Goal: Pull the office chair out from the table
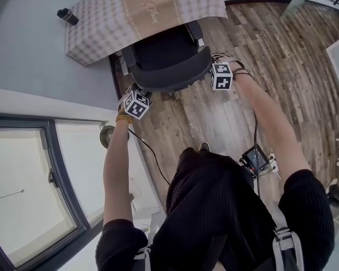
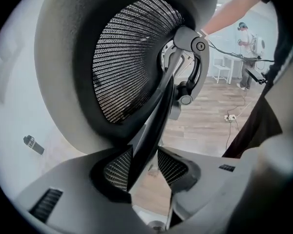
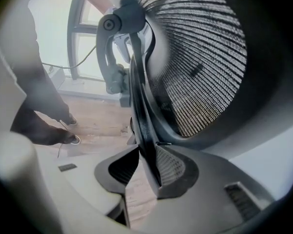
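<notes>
A black office chair (image 1: 165,54) stands on the wood floor, its seat against the table (image 1: 96,24) with the checked cloth. My grippers hold the two sides of its curved backrest (image 1: 178,79). The left gripper (image 1: 134,91) is at the backrest's left end and the right gripper (image 1: 216,61) at its right end. In the left gripper view the black frame edge (image 2: 151,130) of the mesh back runs between the jaws of the left gripper (image 2: 145,167), which is shut on it. The right gripper (image 3: 141,167) is likewise shut on the frame edge (image 3: 139,121).
A small black bottle (image 1: 68,16) lies on the grey surface left of the table. A big window (image 1: 28,191) fills the left, with a cable (image 1: 152,157) trailing over the floor. Another person (image 2: 246,33) stands far off by white furniture.
</notes>
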Demonstrator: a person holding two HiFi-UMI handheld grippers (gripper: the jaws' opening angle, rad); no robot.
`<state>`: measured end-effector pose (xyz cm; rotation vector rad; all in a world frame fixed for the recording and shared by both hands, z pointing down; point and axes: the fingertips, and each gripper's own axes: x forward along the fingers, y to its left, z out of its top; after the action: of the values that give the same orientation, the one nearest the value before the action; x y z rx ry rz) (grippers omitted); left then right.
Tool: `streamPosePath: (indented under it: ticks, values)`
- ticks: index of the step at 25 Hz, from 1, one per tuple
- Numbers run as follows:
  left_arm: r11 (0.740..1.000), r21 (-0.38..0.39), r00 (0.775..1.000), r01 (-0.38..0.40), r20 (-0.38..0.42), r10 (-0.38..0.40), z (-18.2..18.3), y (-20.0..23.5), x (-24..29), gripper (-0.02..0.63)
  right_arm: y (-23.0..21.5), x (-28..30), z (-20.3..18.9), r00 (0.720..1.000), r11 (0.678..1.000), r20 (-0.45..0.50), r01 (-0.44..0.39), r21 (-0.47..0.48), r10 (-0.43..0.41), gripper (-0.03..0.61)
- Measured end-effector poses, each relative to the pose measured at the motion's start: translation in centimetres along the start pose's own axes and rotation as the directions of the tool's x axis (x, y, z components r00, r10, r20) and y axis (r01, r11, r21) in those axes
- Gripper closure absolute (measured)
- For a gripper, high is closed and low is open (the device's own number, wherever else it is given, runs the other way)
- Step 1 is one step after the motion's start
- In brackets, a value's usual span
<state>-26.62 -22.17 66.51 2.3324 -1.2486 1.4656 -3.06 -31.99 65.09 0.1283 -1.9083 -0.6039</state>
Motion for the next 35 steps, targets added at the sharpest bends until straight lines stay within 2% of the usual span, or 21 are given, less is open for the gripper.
streamPosePath:
  ticks: [5, 12, 18, 23, 35]
  values:
    - [0.999, 0.042, 0.999, 0.028, 0.020, -0.028, -0.8, -3.5, -2.0, 0.449, 4.3, -2.3, 0.0, 1.000, 1.000, -0.013, -0.002, 0.019, 0.002, 0.468]
    - [0.996, 0.080, 0.999, 0.027, 0.016, -0.029, -2.0, -8.3, -4.7, 0.449, 10.2, -5.6, 0.2, 0.998, 0.997, -0.038, 0.044, 0.066, -0.041, 0.465]
    - [0.989, 0.112, 0.996, 0.092, -0.009, -0.092, -3.4, -12.9, -6.8, 0.453, 15.6, -8.2, 0.4, 0.996, 0.992, -0.074, 0.063, 0.108, -0.055, 0.462]
    - [0.982, 0.150, 0.993, 0.115, 0.001, -0.116, -3.8, -17.5, -9.0, 0.457, 20.2, -11.2, -0.1, 0.997, 0.992, -0.073, 0.038, 0.124, -0.029, 0.463]
    - [0.977, 0.178, 0.992, 0.117, 0.023, -0.123, -3.8, -26.1, -13.0, 0.456, 28.6, -16.8, -1.7, 0.996, 0.984, -0.081, 0.055, 0.171, -0.042, 0.463]
